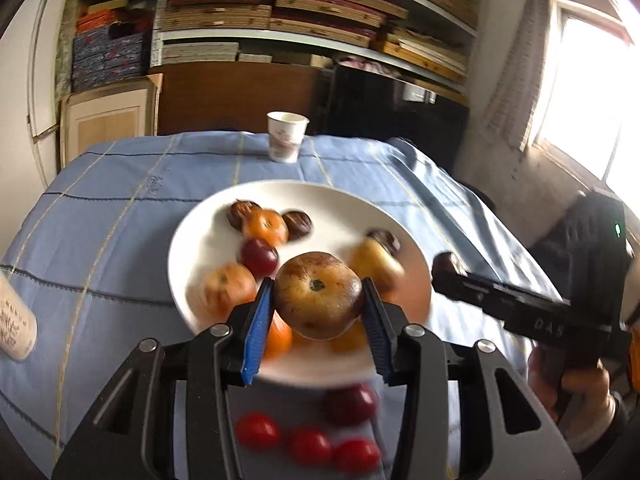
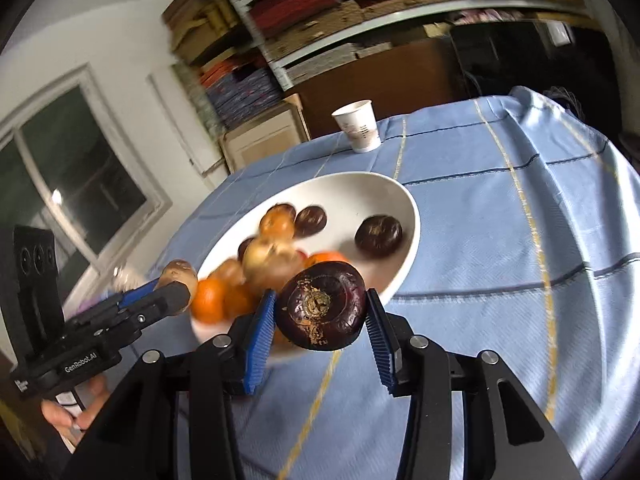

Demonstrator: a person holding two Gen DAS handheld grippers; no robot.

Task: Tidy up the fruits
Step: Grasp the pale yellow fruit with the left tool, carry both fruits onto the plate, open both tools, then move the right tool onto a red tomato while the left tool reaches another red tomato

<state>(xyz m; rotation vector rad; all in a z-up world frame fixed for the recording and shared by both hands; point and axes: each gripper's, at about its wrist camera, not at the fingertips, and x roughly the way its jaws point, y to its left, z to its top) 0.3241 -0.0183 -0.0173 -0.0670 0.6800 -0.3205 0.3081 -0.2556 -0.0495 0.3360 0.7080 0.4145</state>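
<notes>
A white plate (image 1: 200, 240) on the blue tablecloth holds several fruits: oranges, dark brown round fruits, a red plum (image 1: 259, 256) and yellowish pieces. My left gripper (image 1: 318, 304) is shut on a brown-yellow round fruit (image 1: 318, 294) held above the plate's near edge. My right gripper (image 2: 320, 312) is shut on a dark purple round fruit (image 2: 322, 310) held above the plate's (image 2: 360, 188) near rim. The right gripper also shows in the left wrist view (image 1: 446, 266), right of the plate. The left gripper shows in the right wrist view (image 2: 178, 286), left of the plate.
A paper cup (image 1: 286, 136) stands at the table's far edge. Three red cherry tomatoes (image 1: 308, 446) and a dark red plum (image 1: 352, 404) lie on the cloth in front of the plate. A white bottle (image 1: 12, 320) is at the left edge. Shelves of stacked boards stand behind.
</notes>
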